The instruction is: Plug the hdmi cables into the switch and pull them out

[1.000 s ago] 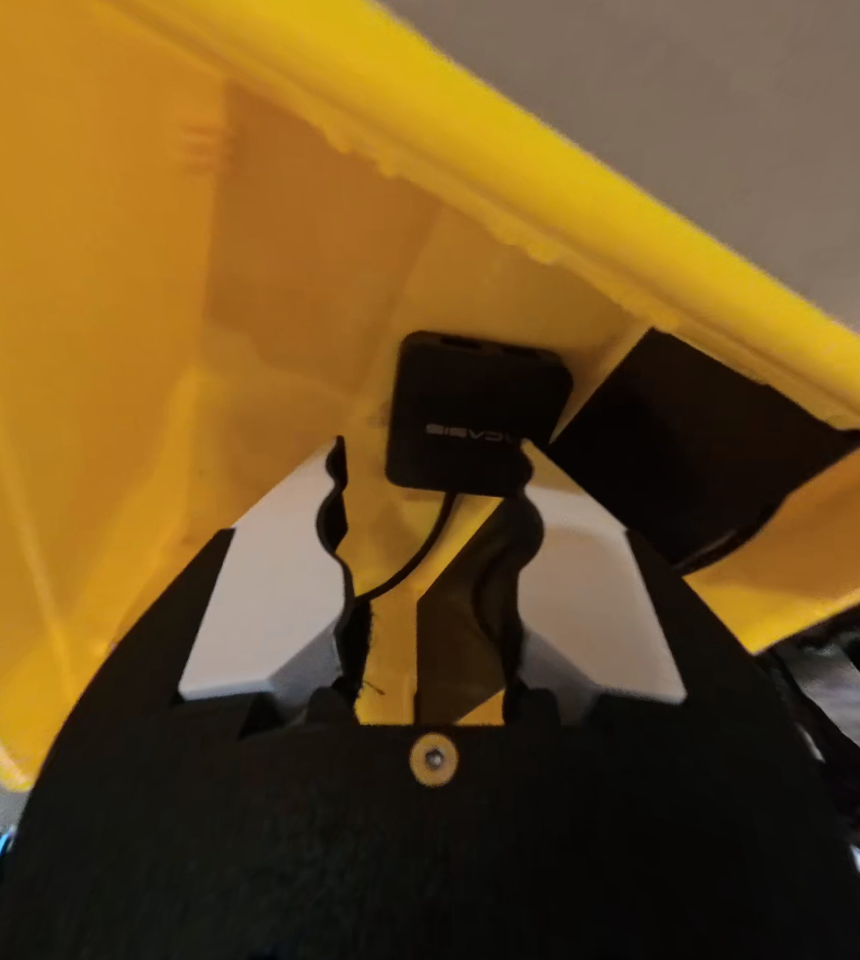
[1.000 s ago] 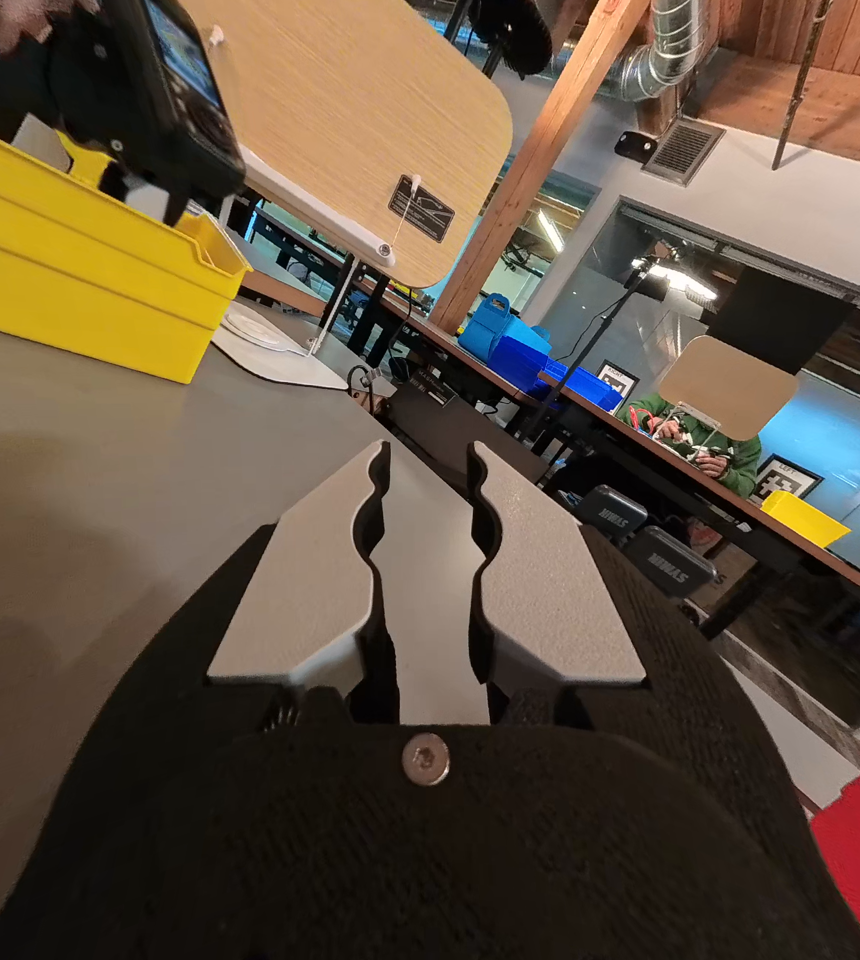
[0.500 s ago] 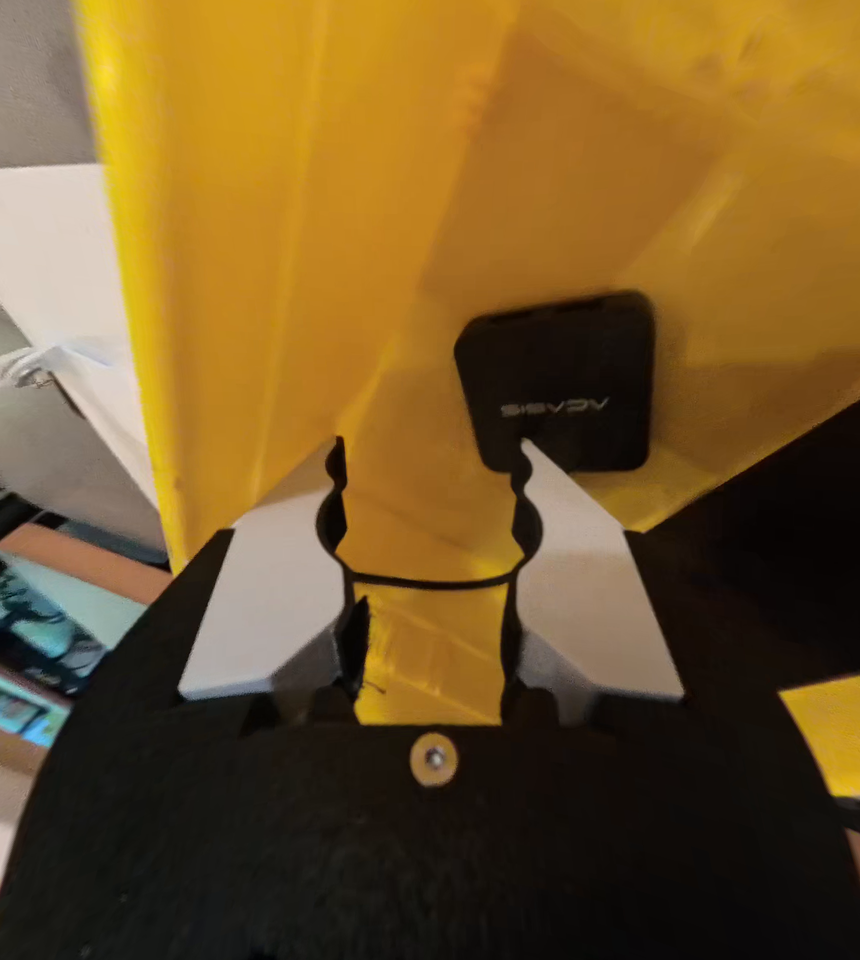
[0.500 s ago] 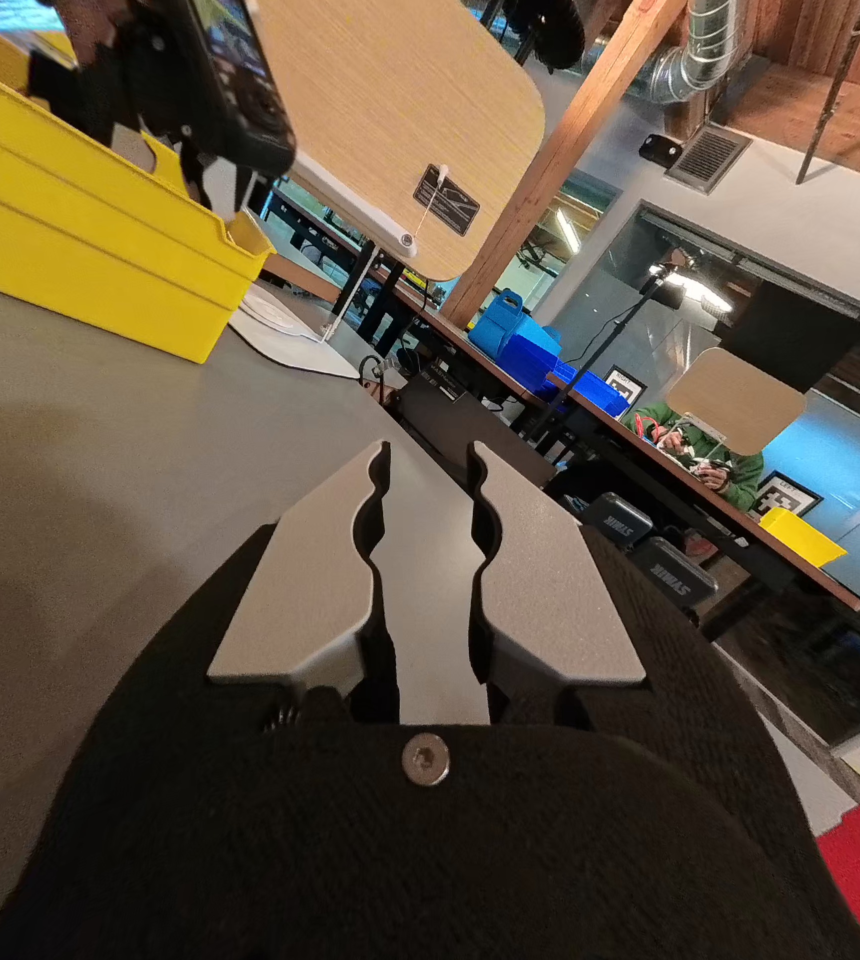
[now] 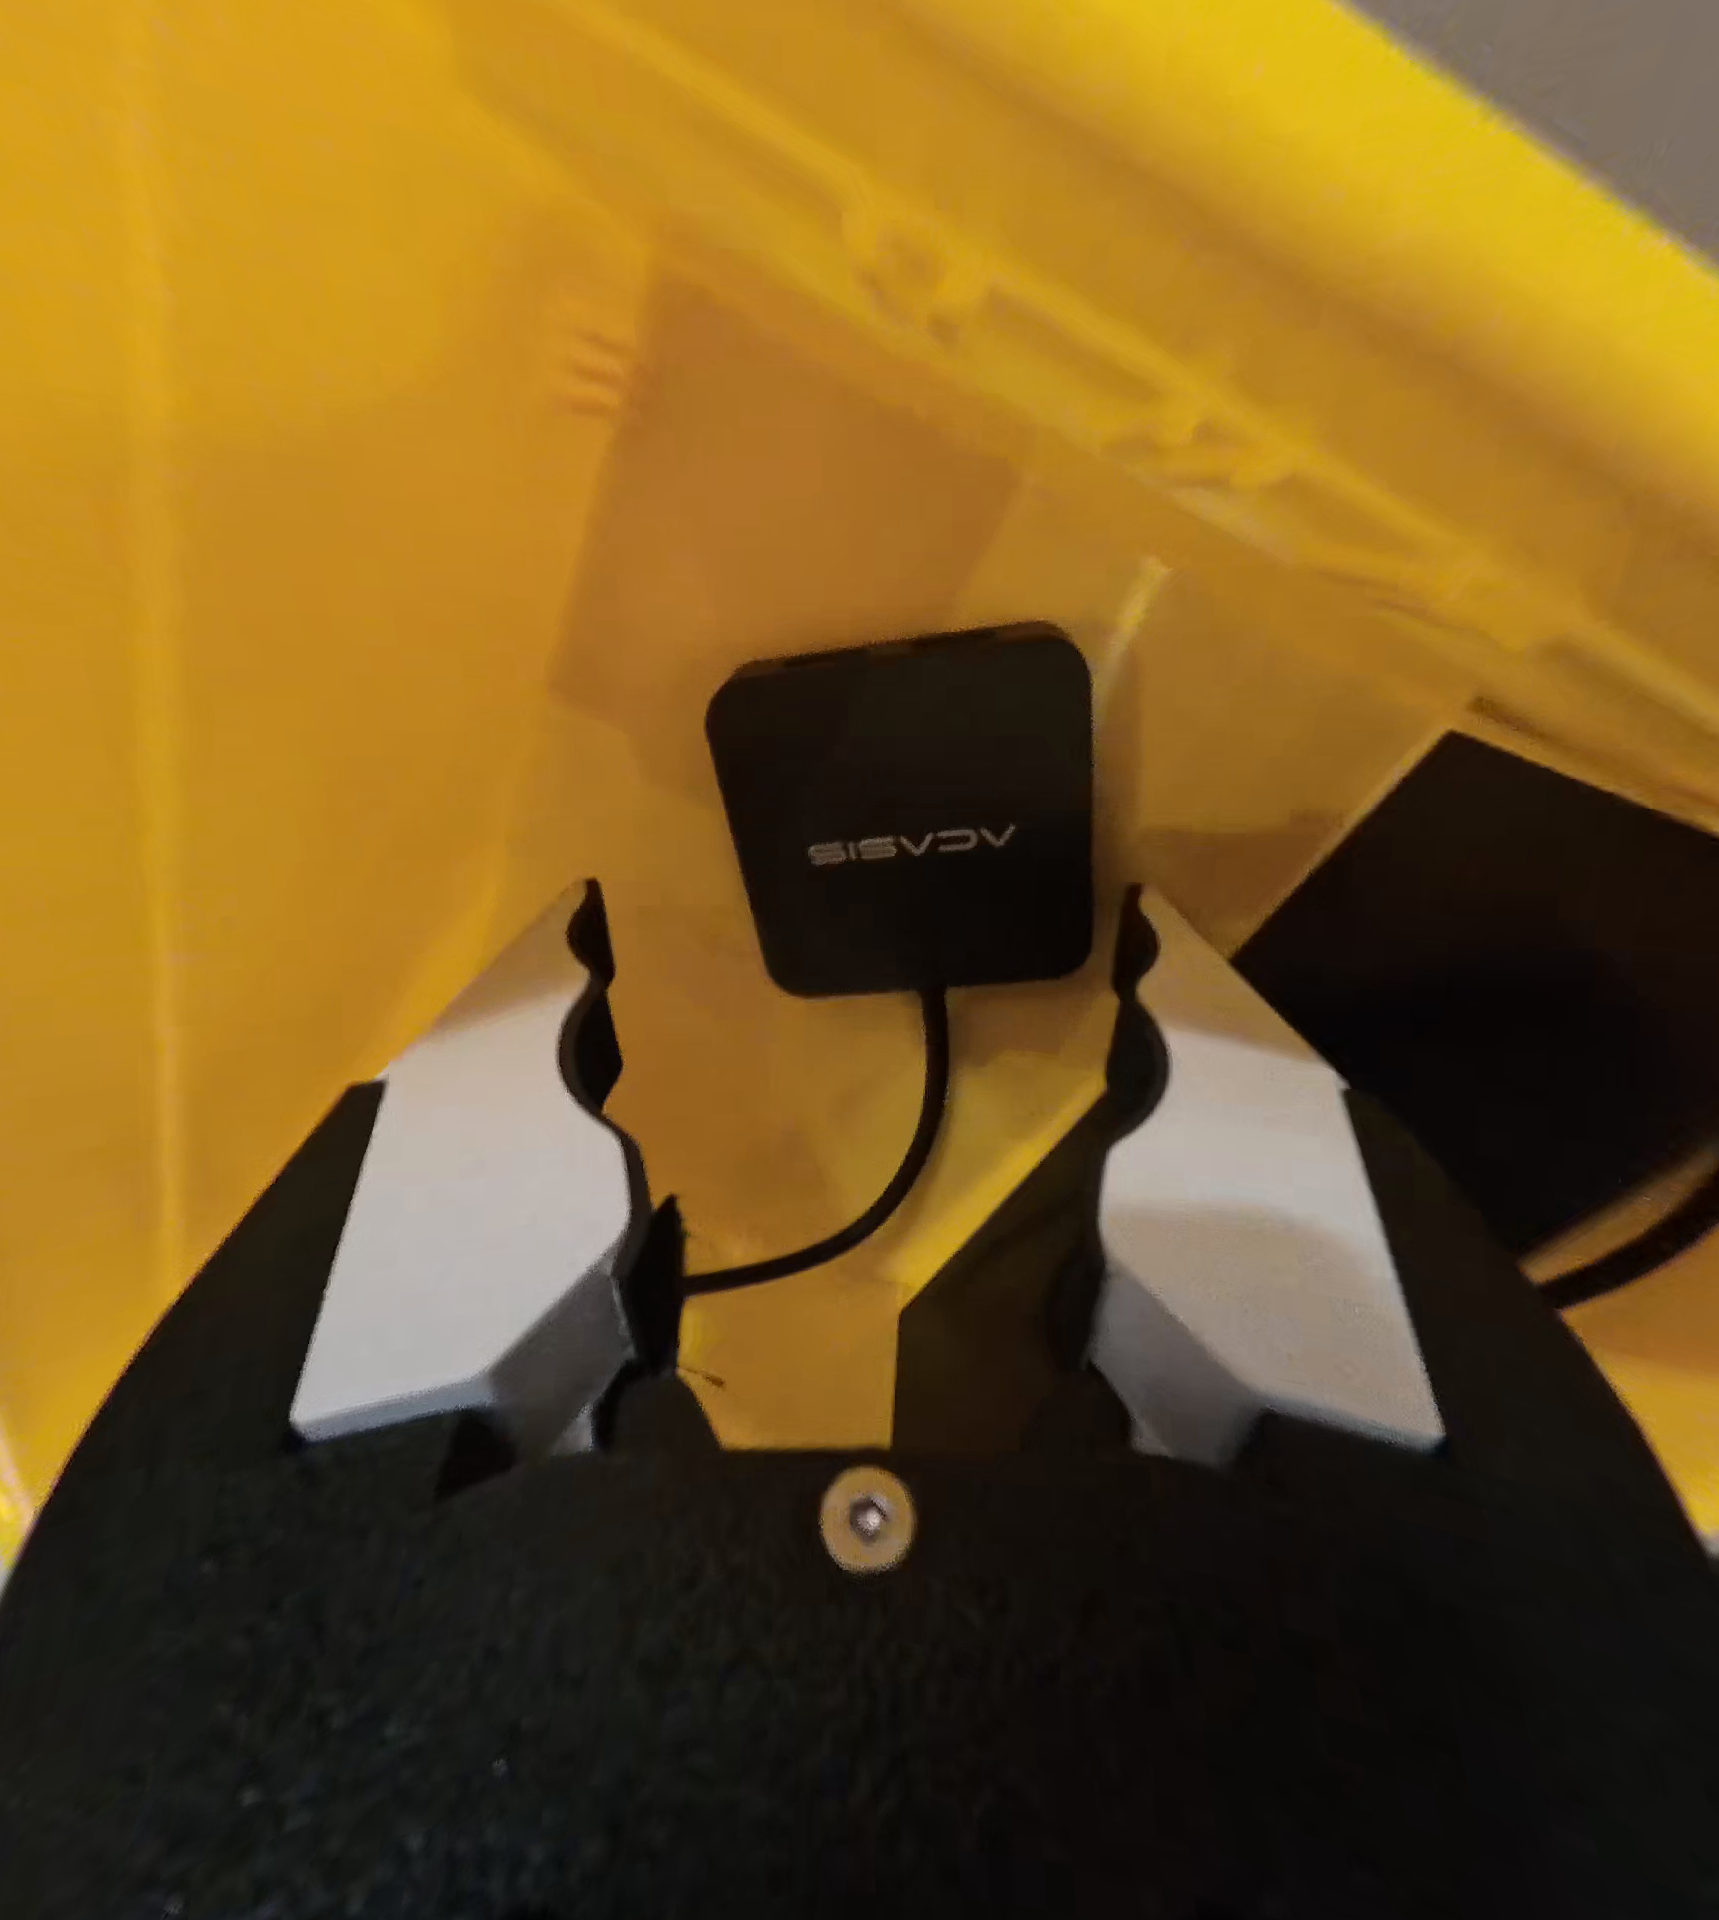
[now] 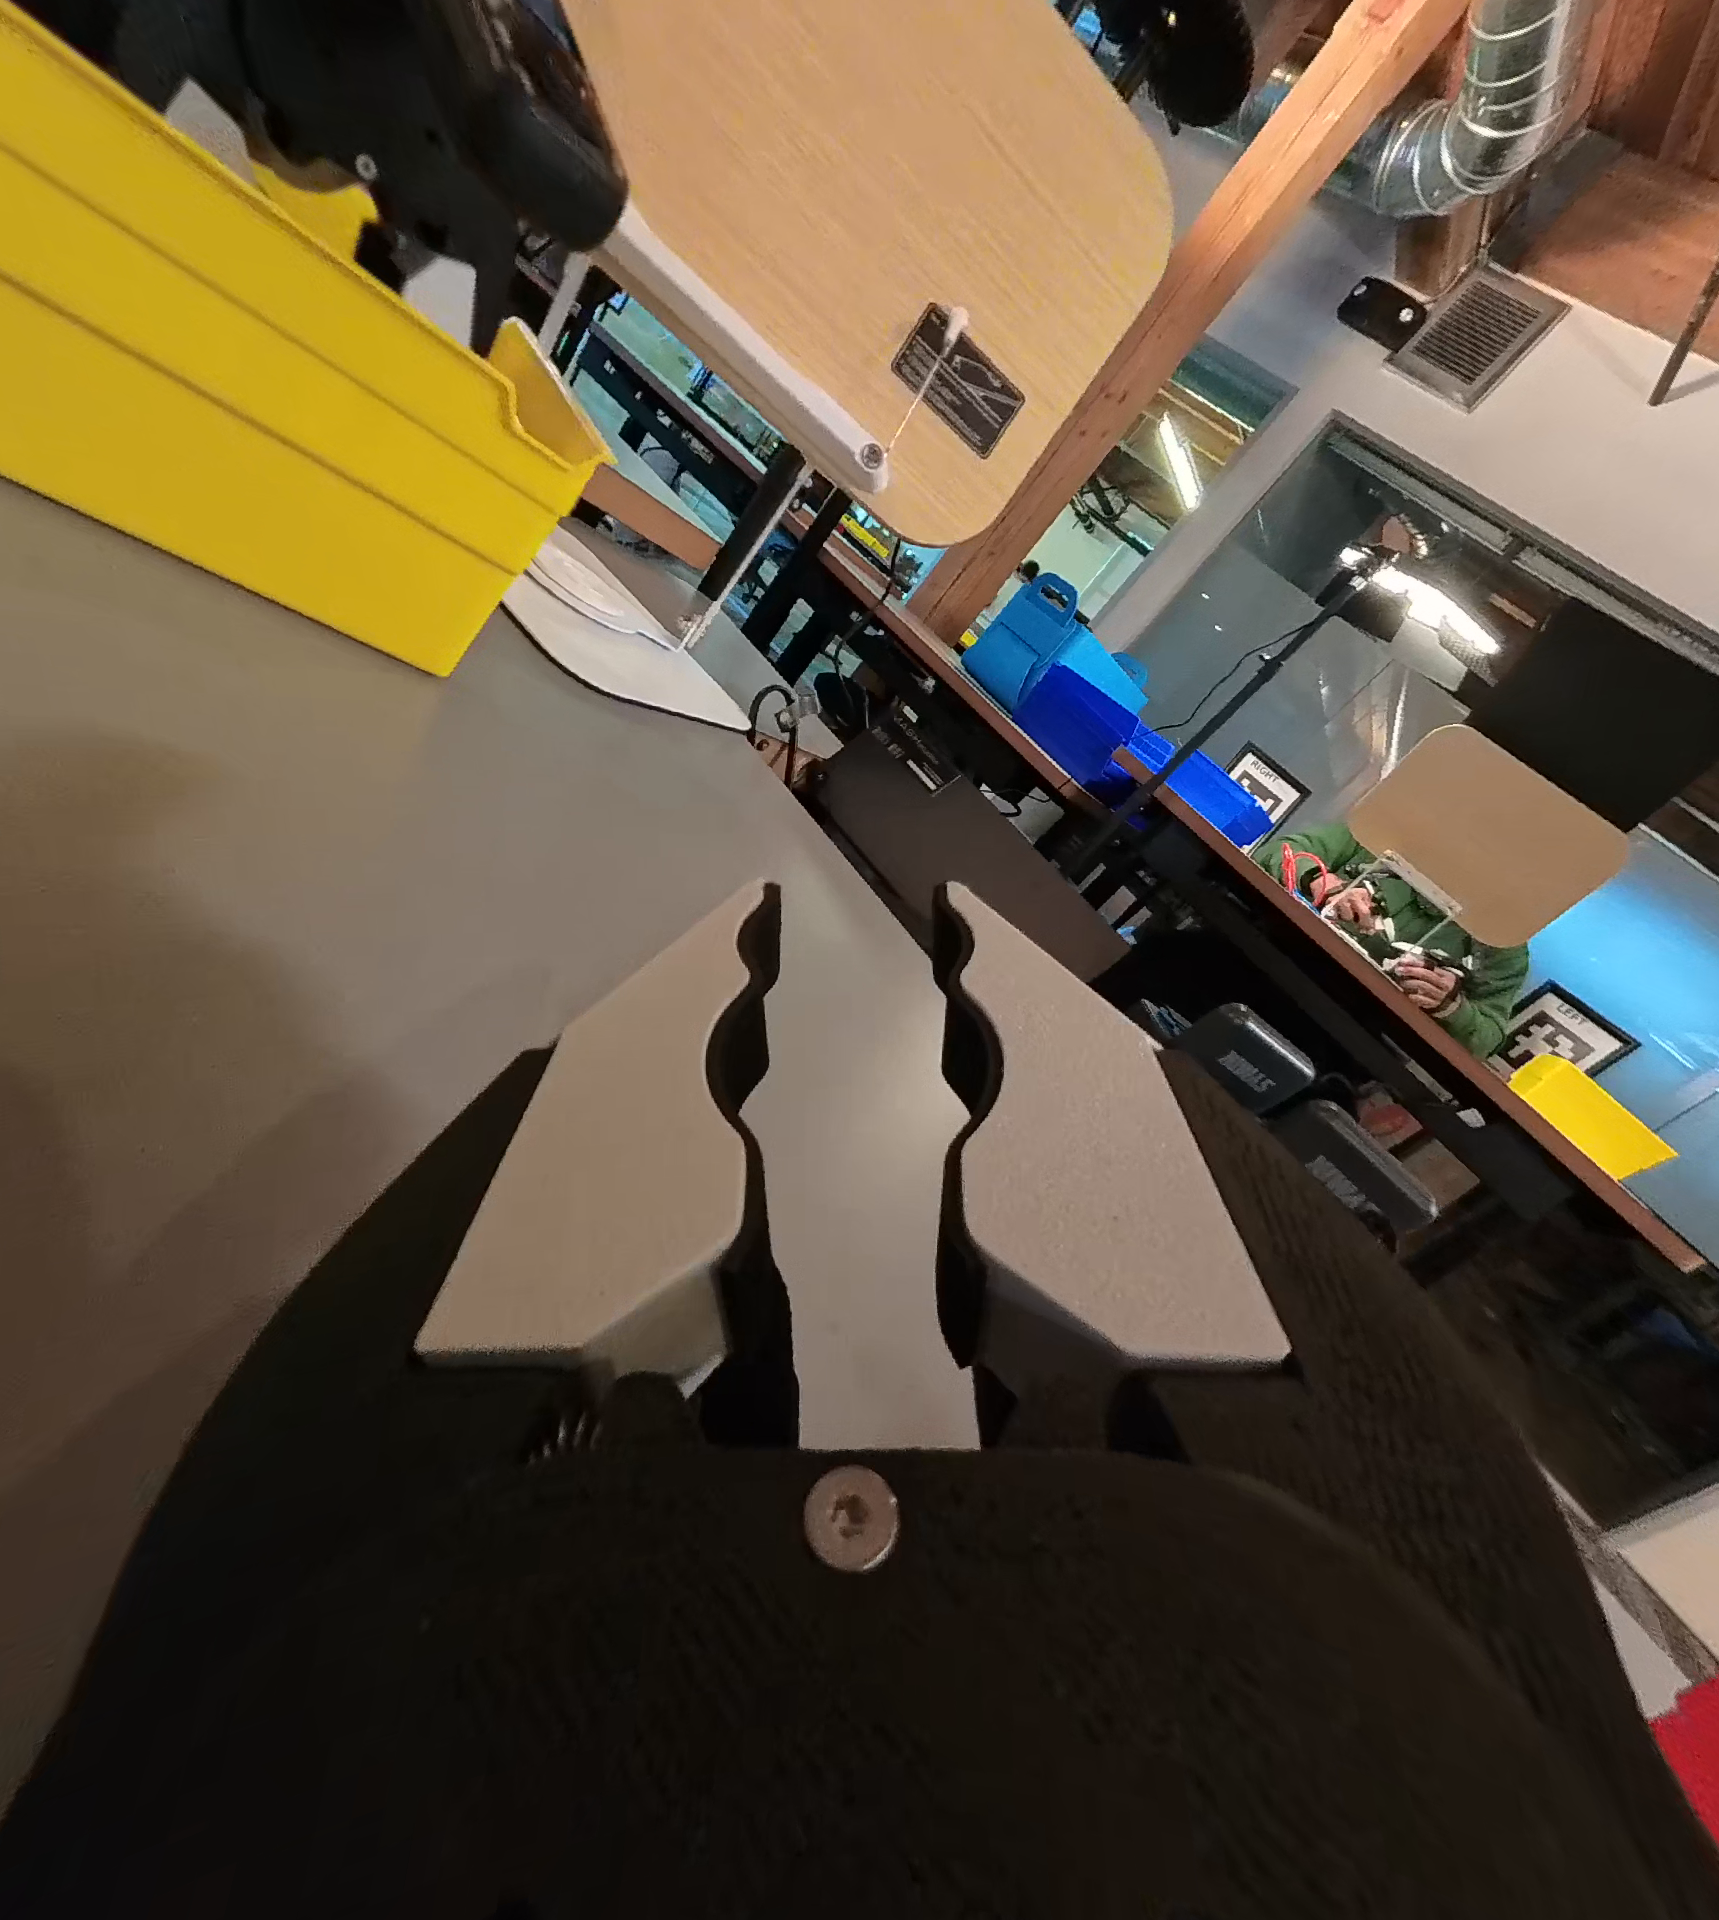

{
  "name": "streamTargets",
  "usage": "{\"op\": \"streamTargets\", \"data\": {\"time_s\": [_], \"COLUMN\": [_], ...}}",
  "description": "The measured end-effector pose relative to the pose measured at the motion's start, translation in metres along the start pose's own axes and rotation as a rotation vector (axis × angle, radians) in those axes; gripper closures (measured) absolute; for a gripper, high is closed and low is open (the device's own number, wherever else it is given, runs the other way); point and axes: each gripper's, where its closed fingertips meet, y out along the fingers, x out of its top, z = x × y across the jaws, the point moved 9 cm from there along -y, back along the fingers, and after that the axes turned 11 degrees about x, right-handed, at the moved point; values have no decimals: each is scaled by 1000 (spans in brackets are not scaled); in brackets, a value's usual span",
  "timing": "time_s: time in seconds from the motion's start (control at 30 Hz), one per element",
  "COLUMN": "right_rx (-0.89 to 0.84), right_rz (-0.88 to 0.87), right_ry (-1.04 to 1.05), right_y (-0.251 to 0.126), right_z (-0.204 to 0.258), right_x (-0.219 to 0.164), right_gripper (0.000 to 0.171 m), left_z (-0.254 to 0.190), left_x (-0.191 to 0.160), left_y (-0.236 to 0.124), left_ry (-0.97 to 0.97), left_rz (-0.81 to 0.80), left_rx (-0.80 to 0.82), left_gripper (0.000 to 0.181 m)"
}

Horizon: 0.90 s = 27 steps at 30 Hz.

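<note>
Early in the task, by the look of it. Inside the yellow bin (image 5: 315,520), seen from the left wrist view: the switch (image 5: 902,816), a small black square box lying flat on the bin floor, with its own thin black lead (image 5: 896,1153) curling back toward the camera. Ports along its far edge apparently empty, though too blurred to be sure. No plug seated, no HDMI cable clearly identifiable; only a dark flat object (image 5: 1499,987) and a loop of black cord (image 5: 1665,1210) off to the right, possibly the cables, impossible to confirm. Left gripper (image 5: 855,914) poised just short of the switch, jaws spread wide, holding nothing, near edge of the switch sitting between the two tips. Right gripper (image 6: 855,914) low over the grey tabletop (image 6: 211,883), well apart from the bin, jaws partly open and empty. Left tool (image 6: 419,114) visible there reaching down into the same bin (image 6: 211,395). Still to do, judging from this: fetching the switch, picking up the cables, every plug-in and every pull-out.
</note>
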Motion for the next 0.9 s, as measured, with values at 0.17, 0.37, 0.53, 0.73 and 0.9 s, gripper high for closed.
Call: {"op": "streamTargets", "data": {"time_s": [0.17,0.37,0.53,0.73,0.9], "right_rx": [14,19,13,-20,-86], "right_rz": [13,19,17,7,-15], "right_ry": [-24,-36,-29,7,73], "right_y": [2,2,2,1,-4], "right_z": [3,4,4,-1,-11], "right_x": [0,0,0,-1,-3], "right_gripper": [144,144,144,146,146], "left_z": [-2,-3,4,23,28], "left_x": [2,-12,-16,3,59], "left_y": [3,-3,-44,-137,-201], "left_ry": [-66,-105,-151,-95,-48], "left_rz": [18,35,-28,-52,-201], "left_rx": [-60,-2,147,452,539], "left_gripper": [96,118,118,118,119]}}
